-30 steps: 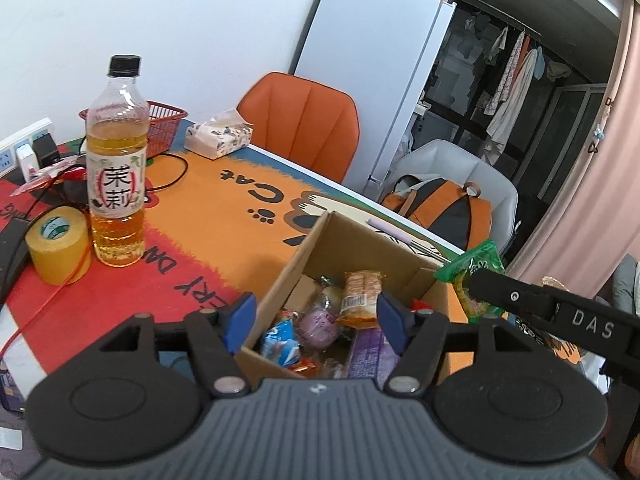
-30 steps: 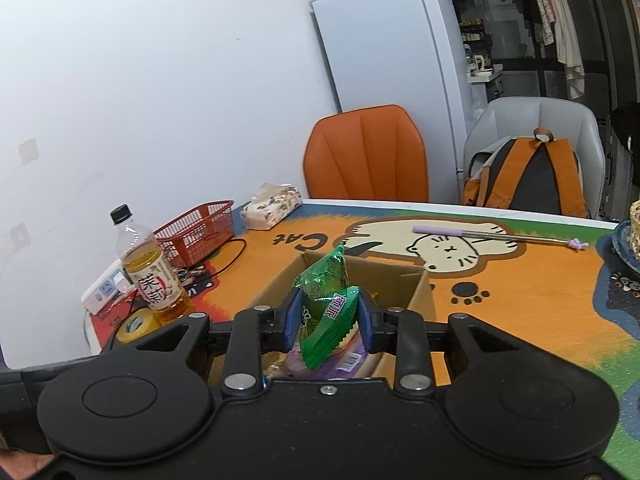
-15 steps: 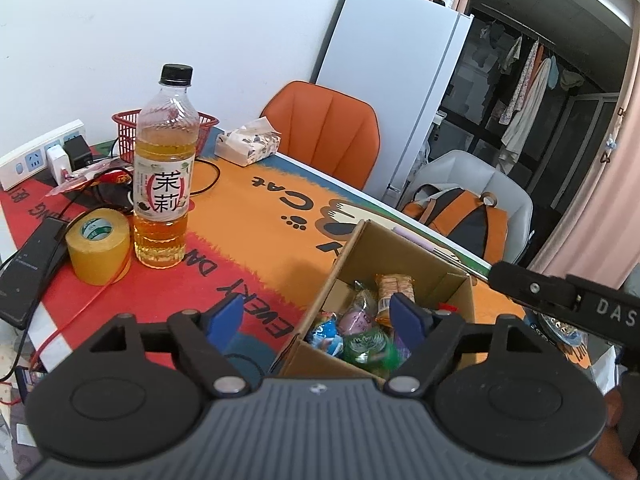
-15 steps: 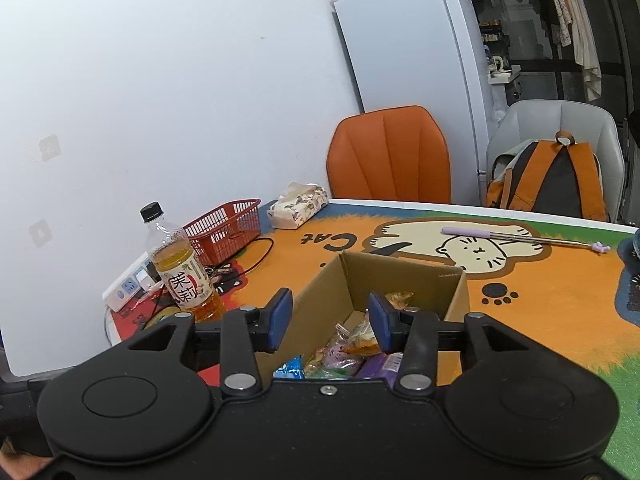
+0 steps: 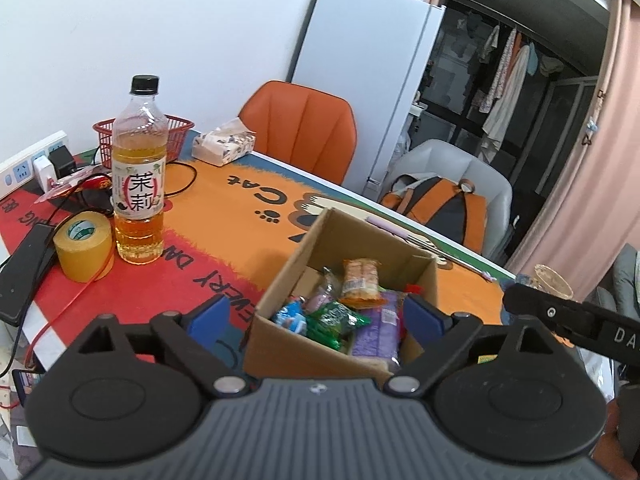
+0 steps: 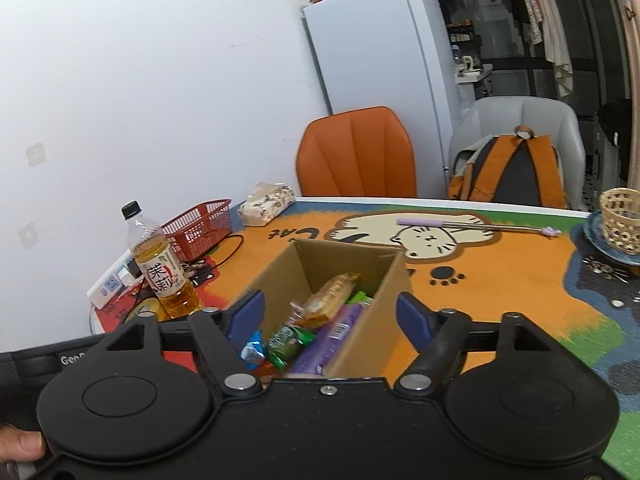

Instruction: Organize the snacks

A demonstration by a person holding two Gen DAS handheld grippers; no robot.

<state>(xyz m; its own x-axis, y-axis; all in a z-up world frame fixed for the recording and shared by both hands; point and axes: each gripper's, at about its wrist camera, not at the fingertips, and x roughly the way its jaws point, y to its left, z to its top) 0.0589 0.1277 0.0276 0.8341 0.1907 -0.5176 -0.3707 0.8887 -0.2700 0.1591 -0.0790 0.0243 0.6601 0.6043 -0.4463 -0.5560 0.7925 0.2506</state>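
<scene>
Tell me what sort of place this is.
Most likely a lived-in home, perhaps a small apartment's dining corner: a white fridge beside the cat-print table, clothes hanging in the dim back room, and a backpack on a chair.

Your left hand-held gripper (image 5: 316, 316) hangs wide apart over the cardboard box (image 5: 320, 350); green snack packet (image 5: 334, 319) lies inside among other snacks. Tea bottle (image 5: 139, 172) stands beside the tape roll (image 5: 84, 246) on your tabletop (image 5: 240, 224).

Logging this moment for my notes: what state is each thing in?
Left gripper: open, empty.
Right gripper: open, empty.
Brown cardboard box: open-topped, holding snacks.
Green snack packet: lying in the box.
Clear tea bottle with black cap: upright, capped, partly full.
Red plastic basket: upright.
</scene>
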